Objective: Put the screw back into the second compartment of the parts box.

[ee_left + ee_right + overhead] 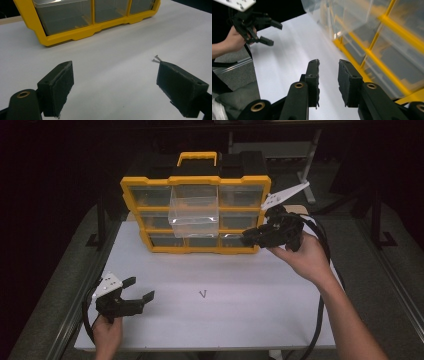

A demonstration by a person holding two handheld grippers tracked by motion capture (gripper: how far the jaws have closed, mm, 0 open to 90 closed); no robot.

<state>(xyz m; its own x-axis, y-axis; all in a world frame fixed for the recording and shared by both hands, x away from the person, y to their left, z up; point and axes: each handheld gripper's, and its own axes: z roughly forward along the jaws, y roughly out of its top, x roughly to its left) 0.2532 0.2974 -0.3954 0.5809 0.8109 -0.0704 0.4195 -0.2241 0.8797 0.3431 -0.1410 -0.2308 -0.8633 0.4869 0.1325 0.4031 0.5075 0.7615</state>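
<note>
Yellow organiser (195, 215) stood at the far side of the white table (240, 310), one clear drawer (194, 212) pulled partway out of its middle column. R gripper (251, 236), jaws slightly apart w/ nothing between, hovered by the organiser's lower right corner. L gripper (139, 290) sat near the table's front left, jaws wide apart, empty. Two small screws (156, 59), probably, lay just past its jaw.
</note>
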